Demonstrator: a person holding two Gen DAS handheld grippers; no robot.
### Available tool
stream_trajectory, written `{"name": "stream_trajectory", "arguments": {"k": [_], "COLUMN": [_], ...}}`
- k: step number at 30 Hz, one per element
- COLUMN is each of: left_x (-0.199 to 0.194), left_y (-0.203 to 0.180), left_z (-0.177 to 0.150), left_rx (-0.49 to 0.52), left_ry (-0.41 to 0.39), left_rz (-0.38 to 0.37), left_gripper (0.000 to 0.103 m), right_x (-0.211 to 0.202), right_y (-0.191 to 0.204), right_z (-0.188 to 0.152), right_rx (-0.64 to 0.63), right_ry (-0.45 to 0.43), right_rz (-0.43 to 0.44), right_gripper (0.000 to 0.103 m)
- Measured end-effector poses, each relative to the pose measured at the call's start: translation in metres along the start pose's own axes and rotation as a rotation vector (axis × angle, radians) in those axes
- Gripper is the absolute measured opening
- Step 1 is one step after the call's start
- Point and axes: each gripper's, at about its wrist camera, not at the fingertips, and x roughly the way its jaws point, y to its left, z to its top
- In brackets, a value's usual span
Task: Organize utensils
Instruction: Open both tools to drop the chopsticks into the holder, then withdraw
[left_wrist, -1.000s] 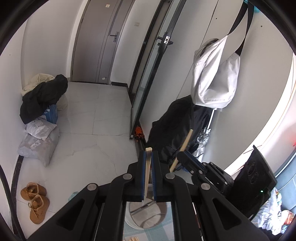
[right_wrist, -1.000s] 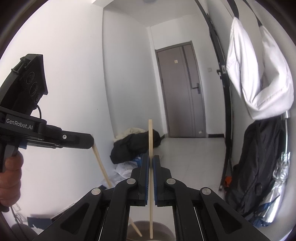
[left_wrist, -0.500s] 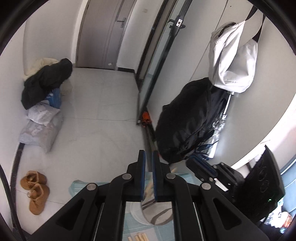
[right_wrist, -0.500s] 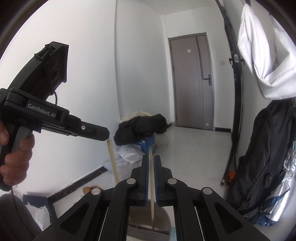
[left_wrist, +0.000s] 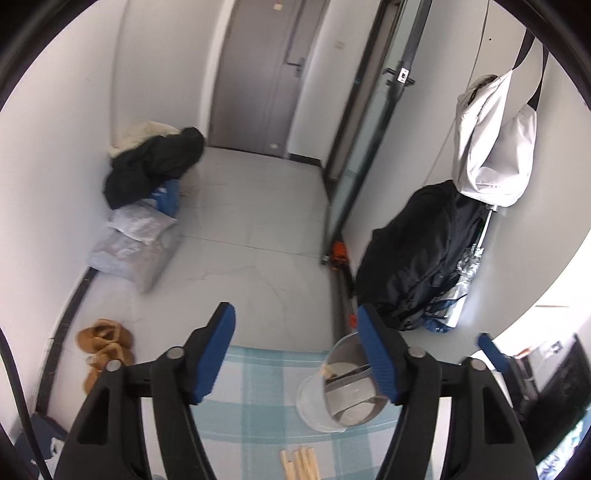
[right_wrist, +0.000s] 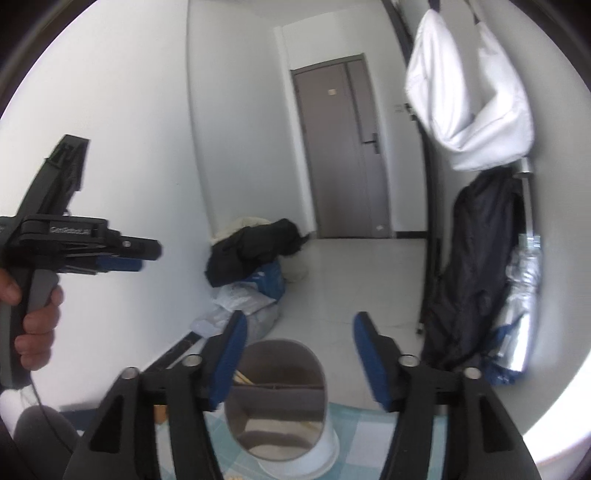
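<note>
Lying below the empty, spread-apart left gripper (left_wrist: 295, 349), remaining chopsticks (left_wrist: 300, 462) point lengthwise toward the holder (left_wrist: 314, 398).

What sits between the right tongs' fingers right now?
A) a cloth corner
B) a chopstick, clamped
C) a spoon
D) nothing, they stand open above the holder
D: the right tongs stand open with nothing between their pads, above the utensil holder on the checked cloth.
</note>
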Motion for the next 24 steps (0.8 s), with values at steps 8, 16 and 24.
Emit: {"name": "stream_trajectory", "arguments": {"k": [8,16,24], "left_x": [-0.040,-0.058,-0.076], "left_y": [-0.008,-0.015,-0.012], "left_z": [-0.020,-0.046,-0.077], "left_rx": [0.031,0.095,0.105], "left_ry": [-0.119,-0.148,-0.254], "left_rz": [0.082,0.069,0.123], "left_gripper": [0.085,0.090,0.099], "right_x": [-0.053,-0.075,-0.089], "right_y": [0.019,0.039,0.048], "right_z": [0.004,-0.001,-0.027], "right_rx": [0.045,0.014,-0.013], "right_ry": [-0.058,-0.053,-0.033], "right_rz": [0.027,-0.046,-0.134], "right_gripper": [0.094,0.103,0.103]}}
